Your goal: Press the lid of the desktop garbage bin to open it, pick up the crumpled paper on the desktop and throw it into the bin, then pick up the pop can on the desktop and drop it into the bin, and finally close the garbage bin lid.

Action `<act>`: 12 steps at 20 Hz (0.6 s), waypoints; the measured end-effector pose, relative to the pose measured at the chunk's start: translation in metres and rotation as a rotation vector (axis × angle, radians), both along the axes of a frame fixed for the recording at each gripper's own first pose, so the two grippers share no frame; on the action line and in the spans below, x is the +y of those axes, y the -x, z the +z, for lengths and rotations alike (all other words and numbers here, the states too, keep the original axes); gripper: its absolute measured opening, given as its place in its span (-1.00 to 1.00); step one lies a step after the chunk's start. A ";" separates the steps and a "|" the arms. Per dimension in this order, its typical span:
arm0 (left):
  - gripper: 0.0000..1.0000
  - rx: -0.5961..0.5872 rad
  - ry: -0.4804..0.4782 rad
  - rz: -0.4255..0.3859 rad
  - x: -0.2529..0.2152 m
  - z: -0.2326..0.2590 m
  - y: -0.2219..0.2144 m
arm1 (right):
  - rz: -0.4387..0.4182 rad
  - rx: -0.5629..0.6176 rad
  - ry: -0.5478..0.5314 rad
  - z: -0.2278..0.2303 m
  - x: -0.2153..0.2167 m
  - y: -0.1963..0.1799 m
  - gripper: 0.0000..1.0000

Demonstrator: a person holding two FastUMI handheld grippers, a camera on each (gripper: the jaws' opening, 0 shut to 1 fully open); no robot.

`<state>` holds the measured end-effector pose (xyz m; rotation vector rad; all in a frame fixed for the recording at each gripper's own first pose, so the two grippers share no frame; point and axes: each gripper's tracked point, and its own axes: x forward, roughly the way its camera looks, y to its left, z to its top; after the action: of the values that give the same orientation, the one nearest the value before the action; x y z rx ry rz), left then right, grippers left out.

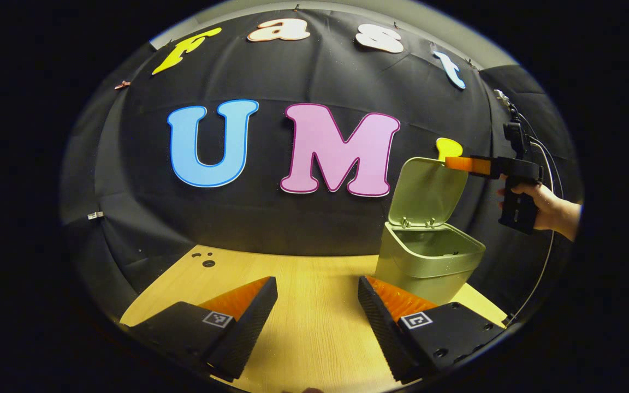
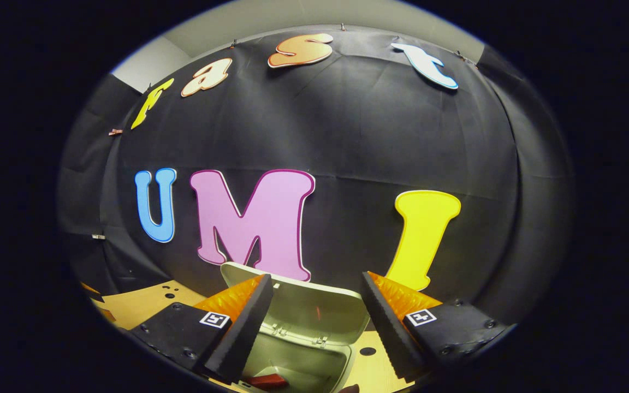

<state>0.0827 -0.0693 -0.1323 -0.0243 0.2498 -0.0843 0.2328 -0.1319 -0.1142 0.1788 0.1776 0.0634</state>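
The green desktop bin (image 1: 429, 262) stands on the wooden table at the right, its lid (image 1: 429, 191) swung up and upright. My left gripper (image 1: 317, 279) hangs open over bare tabletop, left of the bin, nothing between its fingers. In the left gripper view, the right gripper (image 1: 456, 164), held by a hand (image 1: 552, 210), reaches to the lid's top edge. In the right gripper view my right gripper (image 2: 317, 277) is open above the open bin (image 2: 303, 355), with the raised lid (image 2: 320, 311) just beyond its fingers. A red object (image 2: 268, 380) lies inside the bin, mostly hidden.
The wooden table (image 1: 303, 327) runs back to the black cloth wall. A few small dark holes (image 1: 205, 262) mark its far left corner. A cable (image 1: 544, 262) hangs down at the right, past the table edge.
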 end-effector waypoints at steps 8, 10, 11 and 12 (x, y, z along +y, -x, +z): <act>0.91 -0.022 -0.012 -0.036 0.000 0.007 0.011 | 0.015 0.088 -0.100 -0.010 0.011 0.040 1.00; 0.91 -0.025 -0.015 -0.041 0.001 0.009 0.013 | 0.016 0.119 -0.136 -0.017 0.013 0.048 1.00; 0.91 -0.025 -0.016 -0.044 0.001 0.008 0.014 | 0.015 0.136 -0.152 -0.021 0.015 0.053 1.00; 0.91 -0.026 -0.017 -0.044 0.002 0.009 0.014 | 0.018 0.151 -0.164 -0.026 0.018 0.056 1.00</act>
<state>0.0683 -0.0671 -0.1230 -0.0011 0.2254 -0.1266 0.1767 -0.1138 -0.1402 0.3459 0.3254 0.0824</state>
